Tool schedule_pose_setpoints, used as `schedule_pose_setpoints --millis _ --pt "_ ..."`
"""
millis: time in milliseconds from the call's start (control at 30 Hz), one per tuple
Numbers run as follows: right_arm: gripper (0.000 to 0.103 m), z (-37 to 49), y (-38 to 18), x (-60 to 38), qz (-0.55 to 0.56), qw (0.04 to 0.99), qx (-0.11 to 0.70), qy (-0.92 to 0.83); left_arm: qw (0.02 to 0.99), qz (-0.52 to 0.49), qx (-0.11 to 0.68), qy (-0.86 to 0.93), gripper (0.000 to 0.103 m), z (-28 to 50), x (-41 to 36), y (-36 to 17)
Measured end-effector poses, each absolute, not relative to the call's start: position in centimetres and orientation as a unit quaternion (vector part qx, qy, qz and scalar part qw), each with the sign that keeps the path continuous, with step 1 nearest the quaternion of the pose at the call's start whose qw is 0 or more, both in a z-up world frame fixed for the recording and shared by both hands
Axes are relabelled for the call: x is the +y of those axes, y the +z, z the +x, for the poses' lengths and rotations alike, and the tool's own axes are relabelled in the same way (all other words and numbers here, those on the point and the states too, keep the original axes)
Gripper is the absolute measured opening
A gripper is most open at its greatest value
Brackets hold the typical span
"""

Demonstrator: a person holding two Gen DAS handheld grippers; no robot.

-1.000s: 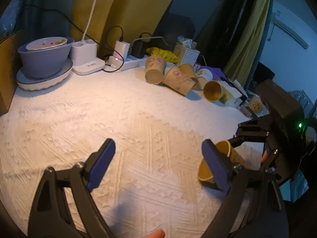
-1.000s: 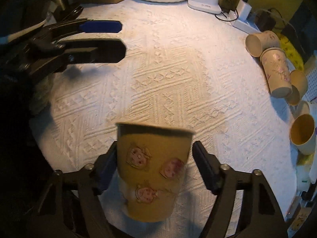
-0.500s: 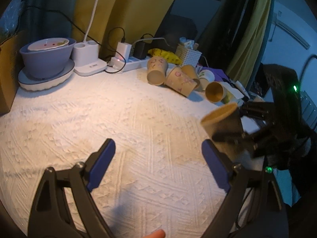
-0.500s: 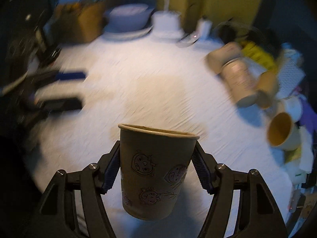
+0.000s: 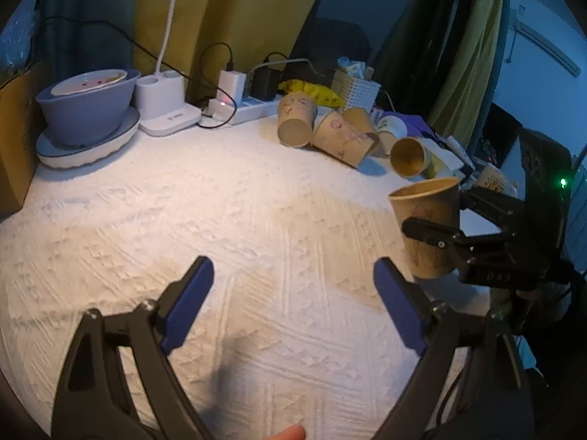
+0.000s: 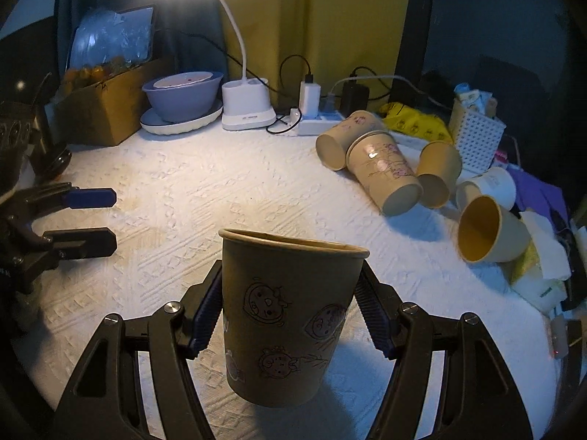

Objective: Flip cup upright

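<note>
My right gripper [image 6: 290, 315] is shut on a tan paper cup [image 6: 290, 315] with cartoon faces. The cup is held nearly upright, mouth up, just above the white textured cloth [image 6: 205, 190]. In the left wrist view the same cup [image 5: 427, 227] and right gripper [image 5: 458, 234] show at the right. My left gripper [image 5: 293, 300] is open and empty, low over the cloth [image 5: 220, 201]; it also shows at the left edge of the right wrist view [image 6: 88, 216].
Several paper cups [image 6: 385, 172] lie on their sides at the back right. A purple bowl on a plate [image 6: 181, 99], a white lamp base [image 6: 247, 106], a power strip [image 6: 315, 124], a cardboard box [image 6: 106, 110] and a white basket [image 6: 477, 128] line the back.
My right gripper has turned the cup from lying tilted to nearly upright and lifted it off the cloth. The left gripper has stayed in place, open.
</note>
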State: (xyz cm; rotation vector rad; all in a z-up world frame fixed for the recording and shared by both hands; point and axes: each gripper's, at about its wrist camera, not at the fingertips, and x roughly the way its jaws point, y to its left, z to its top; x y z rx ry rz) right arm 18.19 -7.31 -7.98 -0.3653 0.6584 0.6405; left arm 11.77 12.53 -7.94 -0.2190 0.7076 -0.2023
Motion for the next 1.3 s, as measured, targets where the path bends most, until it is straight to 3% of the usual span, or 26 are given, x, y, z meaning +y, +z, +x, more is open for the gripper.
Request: schedule_pose_setpoints --millis 533,933,1300 --pt "0.071 16.1 -9.0 -9.6 -0.172 0.907 0.277 0.265 0.928 -0.080 0.350 -0.098 0.090 11.8 11.2 -8.3" --pt "0.071 14.6 -9.9 -11.5 -0.141 0.911 0.292 0.253 0.941 -0.020 0.328 -0.085 0.090 10.7 8.2 -6.0" --pt "0.079 13.3 -9.9 -12.6 -0.138 0.904 0.307 0.263 0.941 -0.029 0.322 -0.100 0.090 8.4 5.5 -4.5"
